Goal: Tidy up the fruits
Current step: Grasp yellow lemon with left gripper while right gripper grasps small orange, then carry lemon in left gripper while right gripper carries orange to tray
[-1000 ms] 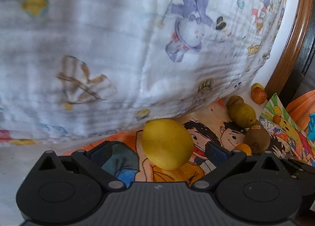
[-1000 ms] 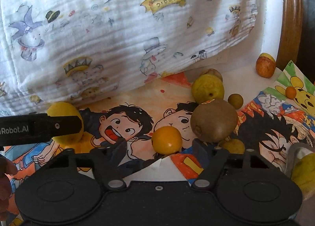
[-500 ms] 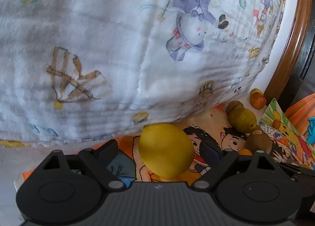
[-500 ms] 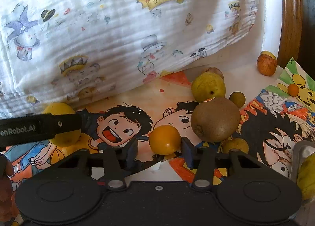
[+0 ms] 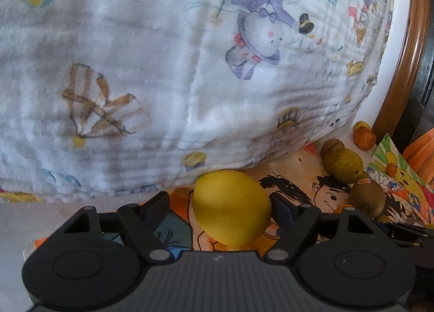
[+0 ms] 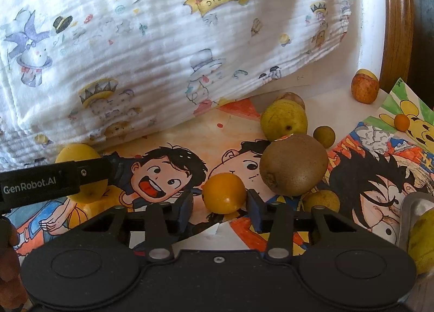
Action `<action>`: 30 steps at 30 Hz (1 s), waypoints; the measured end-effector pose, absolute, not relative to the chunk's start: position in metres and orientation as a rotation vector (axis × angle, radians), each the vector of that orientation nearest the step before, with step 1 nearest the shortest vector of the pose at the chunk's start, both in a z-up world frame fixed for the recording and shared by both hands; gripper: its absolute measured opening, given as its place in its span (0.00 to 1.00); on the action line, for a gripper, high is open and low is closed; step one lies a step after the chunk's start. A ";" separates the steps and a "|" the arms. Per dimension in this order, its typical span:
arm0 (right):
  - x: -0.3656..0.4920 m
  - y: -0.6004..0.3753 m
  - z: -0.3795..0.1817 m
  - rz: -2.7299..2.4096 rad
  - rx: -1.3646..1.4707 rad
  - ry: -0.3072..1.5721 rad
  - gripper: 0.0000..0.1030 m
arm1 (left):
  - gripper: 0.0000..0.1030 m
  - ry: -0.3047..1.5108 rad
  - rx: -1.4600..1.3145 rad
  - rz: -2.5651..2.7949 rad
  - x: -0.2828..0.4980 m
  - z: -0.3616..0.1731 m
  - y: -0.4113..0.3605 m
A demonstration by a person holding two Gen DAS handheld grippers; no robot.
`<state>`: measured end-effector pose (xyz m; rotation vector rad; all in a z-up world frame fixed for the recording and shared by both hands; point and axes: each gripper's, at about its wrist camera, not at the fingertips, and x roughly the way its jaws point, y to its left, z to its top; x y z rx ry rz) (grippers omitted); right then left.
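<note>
Yellow lemon [image 5: 230, 207] lies on the cartoon drawing [image 6: 168, 149] between the closing left fingers [image 5: 282, 207], only the right one touching. The right fingers [image 6: 253, 210], also closing, flank an orange [image 6: 223, 192] beside the kiwi [image 6: 294, 164], one touching it.

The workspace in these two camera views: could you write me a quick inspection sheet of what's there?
Surface: white tabletop with a wooden rim, covered by coloured cartoon drawings.
Job's things: yellow lemon, small orange fruit, brown kiwi, green pear, reddish apple, several smaller fruits.
Clutter: large printed white cloth bunched behind the fruit; a metal container edge at right.
Grippers: left gripper closing around the lemon, a gap on one side; right gripper closing around the orange fruit, a gap on one side.
Cables: nothing seen.
Surroundings: dark area beyond the rim; part of a hand at the left edge.
</note>
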<state>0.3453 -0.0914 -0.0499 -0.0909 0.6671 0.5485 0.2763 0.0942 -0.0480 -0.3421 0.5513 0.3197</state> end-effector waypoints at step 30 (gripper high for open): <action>0.330 -0.098 -0.039 0.549 -0.073 0.634 0.36 | 0.61 0.608 -0.398 0.243 0.282 -0.045 0.087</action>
